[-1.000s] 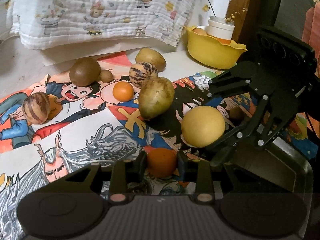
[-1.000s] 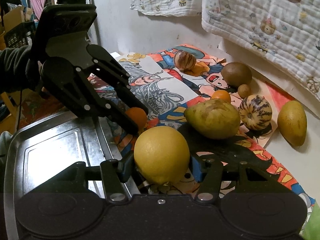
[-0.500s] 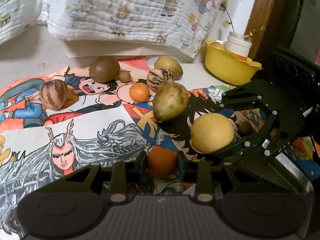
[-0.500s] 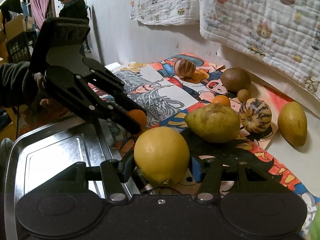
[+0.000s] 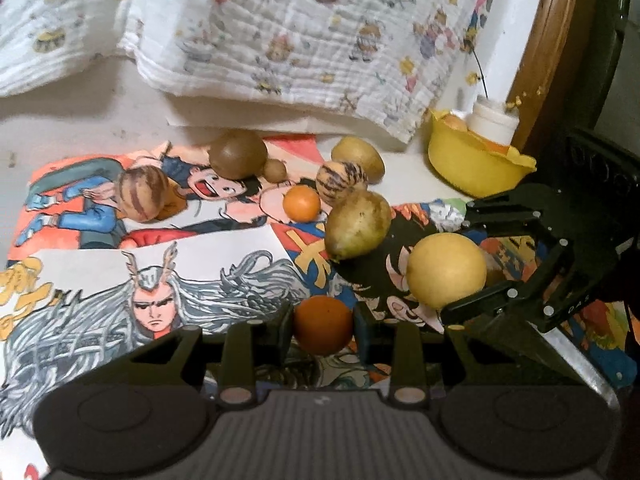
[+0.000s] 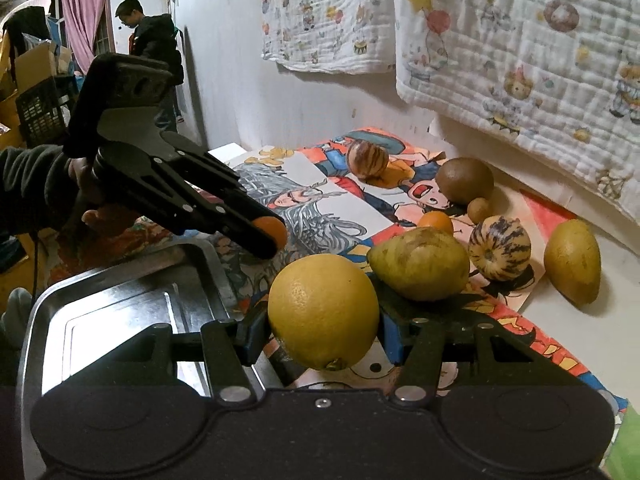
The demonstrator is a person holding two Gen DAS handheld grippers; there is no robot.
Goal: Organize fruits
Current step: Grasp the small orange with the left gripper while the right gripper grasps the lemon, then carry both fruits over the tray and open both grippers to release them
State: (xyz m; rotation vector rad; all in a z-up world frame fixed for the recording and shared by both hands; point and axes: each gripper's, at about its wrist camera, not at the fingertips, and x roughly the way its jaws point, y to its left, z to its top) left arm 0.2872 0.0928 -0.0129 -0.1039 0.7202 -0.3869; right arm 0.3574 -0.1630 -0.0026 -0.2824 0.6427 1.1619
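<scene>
My left gripper is shut on a small orange, held above the cartoon mat; the same gripper and orange show in the right wrist view. My right gripper is shut on a large yellow citrus fruit, lifted beside the steel tray; it also shows in the left wrist view. On the mat lie a green-yellow pear, a small orange, two striped melons, a brown kiwi and a mango.
A yellow bowl with a white jar stands at the back right. A small brown fruit sits beside the kiwi. Printed cloths hang on the wall behind. A person stands far off in the room.
Both grippers have risen with their fruit held. The left view has swung left and up, so the fruit on the mat sits further right in frame.
</scene>
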